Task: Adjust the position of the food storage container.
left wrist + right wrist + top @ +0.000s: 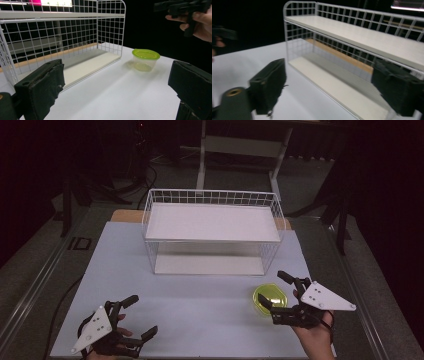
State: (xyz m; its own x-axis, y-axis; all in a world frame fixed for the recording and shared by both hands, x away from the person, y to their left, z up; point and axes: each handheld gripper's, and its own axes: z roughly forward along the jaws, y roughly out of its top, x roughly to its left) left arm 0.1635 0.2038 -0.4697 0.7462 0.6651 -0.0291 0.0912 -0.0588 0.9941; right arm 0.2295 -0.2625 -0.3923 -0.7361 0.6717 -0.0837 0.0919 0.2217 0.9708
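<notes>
Right gripper [276, 291] jaws wide apart, nothing between them, black padded fingers [270, 82] spread either side of its own view; it hovers just right of and over the small clear plastic tub with yellow-green lid [270, 299], one finger close to the tub's near-left edge in the high view, cannot tell if touching. Left gripper [141, 316] jaws also wide apart and empty, black pads [45, 85] at the left and right bottom edges of its own view, held low at the near-left corner of the table, well apart from the tub. Tub sits upright, lid on, on the white tabletop [200, 315] at near right, just in front of the right front corner of the white two-tier wire rack [212, 232]; in the left gripper view the tub [145, 59] is beyond the pads with bare table between, just beside the rack's [75, 37] end wall, not inside it. Rack stands at the middle-far part of the table, open side facing the person, upper white shelf board and lower white board both bare; the right gripper view looks along the rack [362, 50] front at an angle. Person's right hand [315, 332] grips the right gripper from below, grey three-cornered plate on top; left hand [112, 335] likewise at the bottom left. The right hand and gripper [190, 15] also appear at the top right of the left gripper view, above the tub. Dark floor around the table.
</notes>
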